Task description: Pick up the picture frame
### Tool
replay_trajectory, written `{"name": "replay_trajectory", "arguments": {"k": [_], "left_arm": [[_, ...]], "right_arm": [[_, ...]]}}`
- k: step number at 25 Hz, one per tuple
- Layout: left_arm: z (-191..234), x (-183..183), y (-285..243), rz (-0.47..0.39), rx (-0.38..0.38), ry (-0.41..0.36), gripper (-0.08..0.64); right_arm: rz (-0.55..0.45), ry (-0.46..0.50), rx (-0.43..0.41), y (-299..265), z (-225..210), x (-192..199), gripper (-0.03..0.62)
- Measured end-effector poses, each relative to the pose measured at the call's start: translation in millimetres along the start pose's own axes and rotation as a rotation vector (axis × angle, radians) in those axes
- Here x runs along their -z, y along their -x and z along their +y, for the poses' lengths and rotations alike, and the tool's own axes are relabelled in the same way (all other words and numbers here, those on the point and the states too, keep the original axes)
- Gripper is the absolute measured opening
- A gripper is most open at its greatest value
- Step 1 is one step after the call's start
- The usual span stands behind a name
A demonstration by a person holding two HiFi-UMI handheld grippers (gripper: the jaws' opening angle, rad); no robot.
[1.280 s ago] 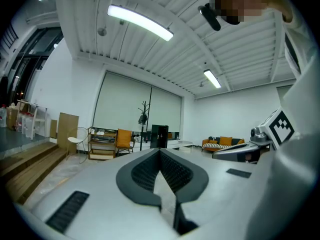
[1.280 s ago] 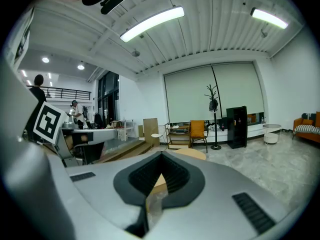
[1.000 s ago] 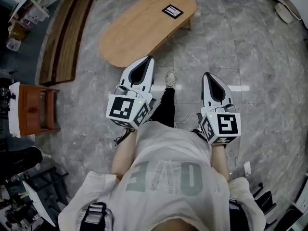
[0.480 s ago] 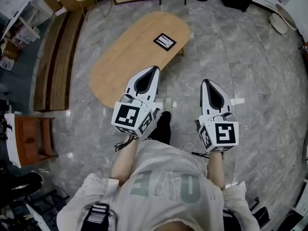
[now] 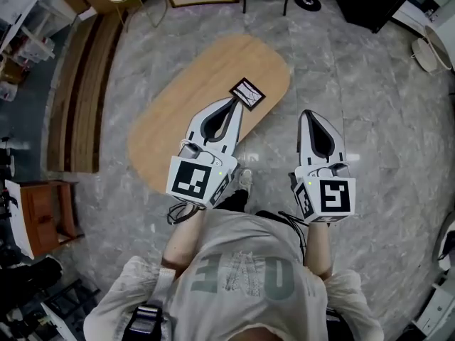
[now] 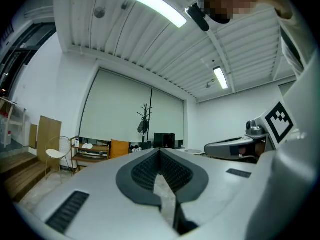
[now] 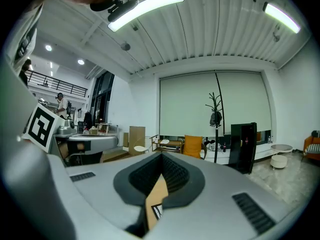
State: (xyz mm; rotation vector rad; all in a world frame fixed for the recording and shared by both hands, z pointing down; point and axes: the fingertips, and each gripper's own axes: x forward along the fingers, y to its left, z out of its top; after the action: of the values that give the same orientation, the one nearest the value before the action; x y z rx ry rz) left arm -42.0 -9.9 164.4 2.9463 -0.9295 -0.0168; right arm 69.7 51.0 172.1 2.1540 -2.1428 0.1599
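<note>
Picture frame (image 5: 247, 93) lies flat near the far right edge of the oval wooden table (image 5: 178, 119). The left gripper (image 5: 231, 105) hovers just beside it, jaws closed and empty. The right gripper (image 5: 311, 116), also closed and empty, hangs over the marble floor (image 5: 377, 119).

An oval wooden table (image 5: 178, 123) stood on the grey marble floor (image 5: 384, 119). Wooden planking (image 5: 79, 94) ran along the left, a black cabinet (image 5: 373, 2) stood far right, and a brown cabinet (image 5: 46, 215) near left.
</note>
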Motion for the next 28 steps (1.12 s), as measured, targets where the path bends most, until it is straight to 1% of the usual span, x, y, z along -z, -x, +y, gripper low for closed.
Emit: {"name": "replay_trajectory", "arguments": {"k": [4,7,11,14,16,22,25,28], "left_arm": [[18.9,-7.3,-35.1,-0.002,-0.029,0.012,0.008],[18.3,-8.2,-54.7,0.012,-0.056,0.018,0.008],[17.0,-6.6,-71.6,0.013,-0.132,0.014,0.008],[23.5,1.5,-78.1,0.015,-0.181,0.057,0.008],[26.1,2.7,-82.7,0.013,-0.205,0.071,0.008],[29.8,-0.3,-94.4,0.014,-0.228,0.048,0.008],[36.2,4.1,-99.0,0.006,-0.238,0.036,0.008],[41.1,12.7,-100.9,0.010,-0.262,0.021,0.008]], "right_arm": [[0.020,0.010,-0.026,-39.4,-13.4,-4.3,0.005],[0.037,0.018,-0.058,-55.4,-26.2,-6.1,0.005],[0.033,0.012,-0.126,-69.8,-41.2,-8.5,0.005],[0.040,0.017,-0.189,-77.6,-39.9,-7.0,0.005],[0.045,0.029,-0.217,-83.1,-40.3,-6.4,0.005],[0.039,0.029,-0.233,-100.3,-47.6,-8.2,0.005],[0.032,0.031,-0.236,-109.7,-50.3,-4.6,0.005],[0.028,0.052,-0.258,-117.7,-52.7,2.1,0.005]]}}
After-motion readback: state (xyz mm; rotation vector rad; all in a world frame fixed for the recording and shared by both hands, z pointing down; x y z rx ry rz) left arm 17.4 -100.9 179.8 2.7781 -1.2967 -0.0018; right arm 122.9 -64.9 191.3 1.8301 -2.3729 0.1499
